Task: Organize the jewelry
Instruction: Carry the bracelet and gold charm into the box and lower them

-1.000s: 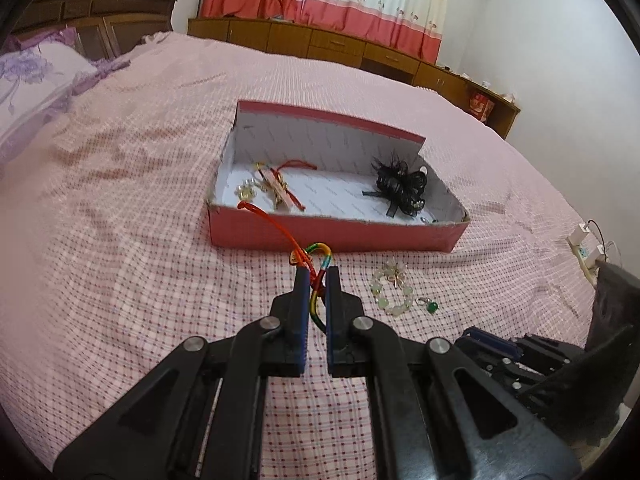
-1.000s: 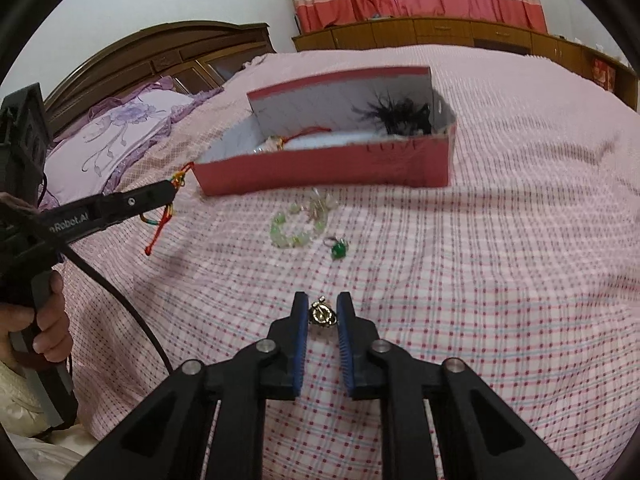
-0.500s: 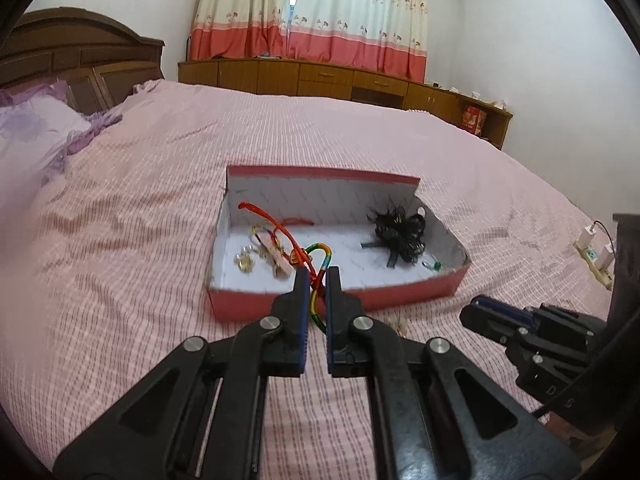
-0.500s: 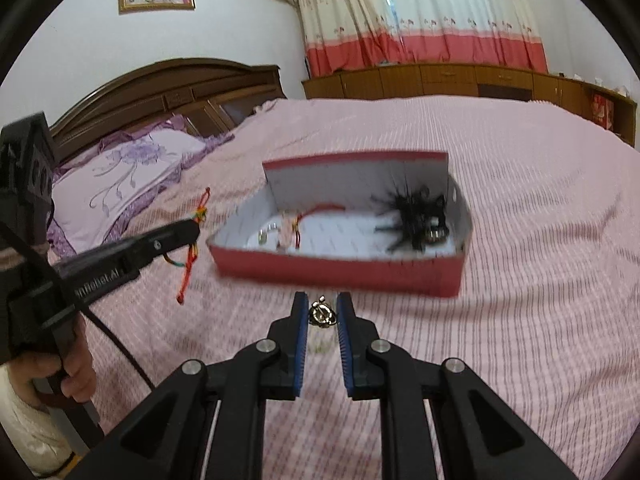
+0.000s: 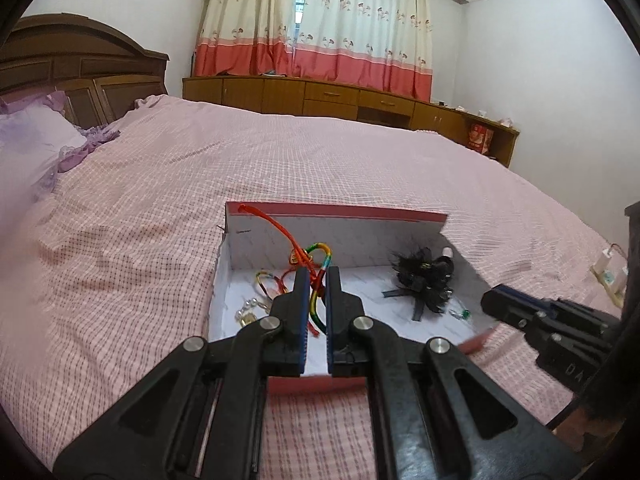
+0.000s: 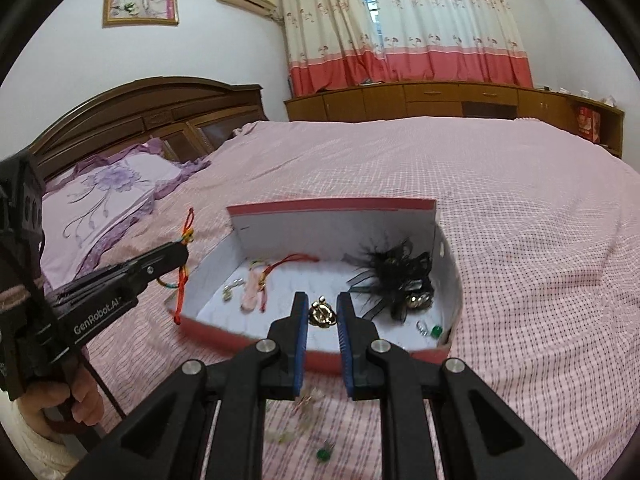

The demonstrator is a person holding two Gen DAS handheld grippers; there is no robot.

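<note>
We are holding a red-and-rainbow braided cord point(image 5: 316, 276) clamped in the left tongs point(image 5: 317, 280) and a small gold ornament point(image 6: 321, 314) clamped in the right tongs point(image 6: 321, 304), both over the red box point(image 6: 336, 354) on the bed point(image 6: 520, 240). Left tool is reading "GenRobot.AI".

Soft daylight, fisheye-warped, slightly blurred

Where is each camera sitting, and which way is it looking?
Left wrist: on the left gripper, which pinches a colourful cord, facing the red box on the bed; the right gripper's tip shows.
Right wrist: on the right gripper, which pinches a gold charm, facing the same box; the left gripper and the hand holding it show.
Both share the box, the black bow and the curtains.
</note>
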